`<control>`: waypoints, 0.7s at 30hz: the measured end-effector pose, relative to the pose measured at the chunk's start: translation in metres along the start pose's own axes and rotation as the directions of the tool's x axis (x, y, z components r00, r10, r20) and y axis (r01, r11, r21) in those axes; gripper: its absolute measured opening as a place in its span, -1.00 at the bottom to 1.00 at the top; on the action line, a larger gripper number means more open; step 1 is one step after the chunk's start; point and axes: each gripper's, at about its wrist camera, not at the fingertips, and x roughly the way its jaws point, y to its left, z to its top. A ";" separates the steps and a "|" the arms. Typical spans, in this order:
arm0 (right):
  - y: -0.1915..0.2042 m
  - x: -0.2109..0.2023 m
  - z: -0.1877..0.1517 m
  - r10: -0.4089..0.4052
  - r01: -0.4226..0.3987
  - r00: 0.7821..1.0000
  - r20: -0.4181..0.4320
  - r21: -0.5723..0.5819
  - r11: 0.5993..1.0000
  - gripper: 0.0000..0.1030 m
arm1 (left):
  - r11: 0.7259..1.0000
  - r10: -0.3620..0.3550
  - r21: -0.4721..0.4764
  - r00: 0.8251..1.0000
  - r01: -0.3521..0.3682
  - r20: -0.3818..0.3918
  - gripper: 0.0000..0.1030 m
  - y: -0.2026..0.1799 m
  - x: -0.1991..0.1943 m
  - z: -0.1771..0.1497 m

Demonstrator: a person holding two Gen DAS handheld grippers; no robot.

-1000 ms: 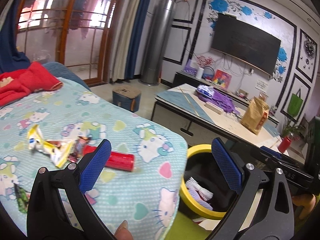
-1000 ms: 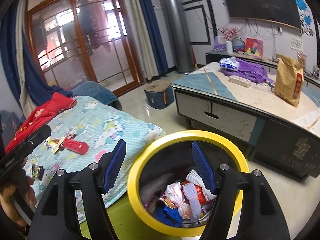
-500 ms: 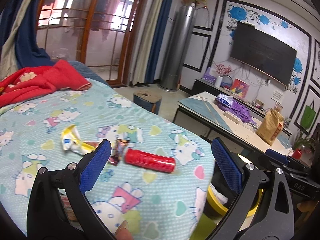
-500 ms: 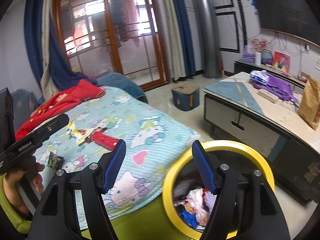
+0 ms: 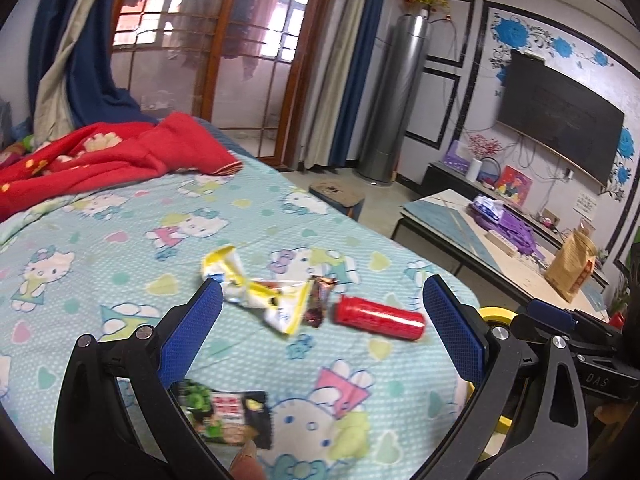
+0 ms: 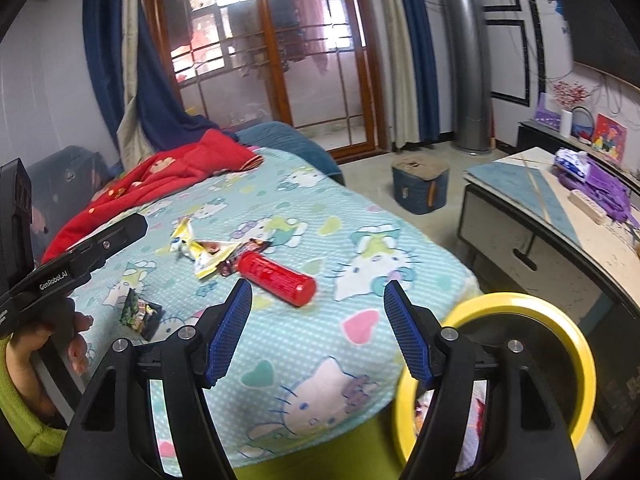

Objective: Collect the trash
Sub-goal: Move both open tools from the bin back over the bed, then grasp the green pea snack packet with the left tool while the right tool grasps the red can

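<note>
On the cartoon-cat bedsheet [image 5: 120, 248] lie a red tube [image 5: 378, 317], a crumpled yellow-and-white wrapper [image 5: 256, 292], a small dark candy wrapper [image 5: 318, 298] and a dark snack packet [image 5: 226, 412]. My left gripper [image 5: 322, 314] hovers open over them, nothing between its blue pads. My right gripper [image 6: 318, 330] is open too, just short of the red tube [image 6: 278, 278], with the yellow wrapper [image 6: 200, 254] and dark packet [image 6: 140, 314] further left. The yellow-rimmed bin [image 6: 520, 308] stands at the bed's right edge, holding trash.
A red blanket [image 5: 100, 156] lies at the bed's far end. A low table [image 6: 560, 232] with a purple bag stands right of the bin, a small blue stool [image 6: 420, 184] on the floor beyond. A hand with a green sleeve [image 6: 24, 400] holds the left gripper.
Both grippers have swung left, away from the bin and over the bed. The trash on the sheet now sits between the left fingers; the bin has slid to the right edge.
</note>
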 end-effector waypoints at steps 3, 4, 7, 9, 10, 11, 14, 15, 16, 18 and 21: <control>0.007 0.012 0.004 0.008 -0.009 1.000 -0.017 -0.022 1.000 0.29 | 1.000 0.016 -0.004 1.000 -0.016 -0.007 0.79 0.009 -0.002 0.001; 0.009 0.016 0.005 0.011 -0.011 1.000 -0.023 -0.031 0.999 0.28 | 1.000 0.016 -0.006 1.000 -0.016 -0.010 0.79 0.011 -0.002 0.001; 0.013 0.029 0.008 0.015 -0.017 0.999 -0.040 -0.053 0.998 0.29 | 1.000 0.027 0.001 0.999 -0.027 -0.037 0.79 0.022 -0.002 -0.003; 0.014 0.038 0.009 0.018 -0.021 0.998 -0.053 -0.065 0.998 0.29 | 0.999 0.037 -0.001 0.998 -0.037 -0.057 0.79 0.028 -0.001 -0.006; 0.015 0.045 0.011 0.018 -0.022 0.998 -0.063 -0.074 0.997 0.29 | 0.999 0.037 -0.006 0.997 -0.037 -0.073 0.79 0.033 0.000 -0.008; 0.015 0.050 0.012 0.021 -0.027 0.997 -0.073 -0.083 0.996 0.29 | 0.999 0.038 -0.011 0.995 -0.039 -0.088 0.79 0.037 0.002 -0.010; 0.018 0.067 0.014 0.028 -0.039 0.994 -0.104 -0.107 0.993 0.41 | 0.999 0.041 -0.016 0.989 -0.044 -0.141 0.79 0.049 0.006 -0.017; 0.020 0.072 0.014 0.026 -0.040 0.993 -0.113 -0.117 0.992 0.51 | 0.999 0.041 -0.016 0.987 -0.044 -0.155 0.79 0.052 0.008 -0.019; 0.022 0.078 0.015 0.020 -0.036 0.993 -0.115 -0.131 0.991 0.59 | 0.999 0.040 -0.016 0.984 -0.043 -0.176 0.79 0.055 0.010 -0.022; 0.027 0.087 0.015 0.020 -0.040 0.992 -0.127 -0.161 0.986 0.59 | 0.999 0.030 -0.021 0.976 -0.035 -0.214 0.79 0.060 0.013 -0.028; 0.031 0.103 0.015 0.015 -0.045 0.988 -0.156 -0.189 0.981 0.59 | 0.999 0.029 -0.026 0.961 -0.037 -0.275 0.79 0.063 0.020 -0.038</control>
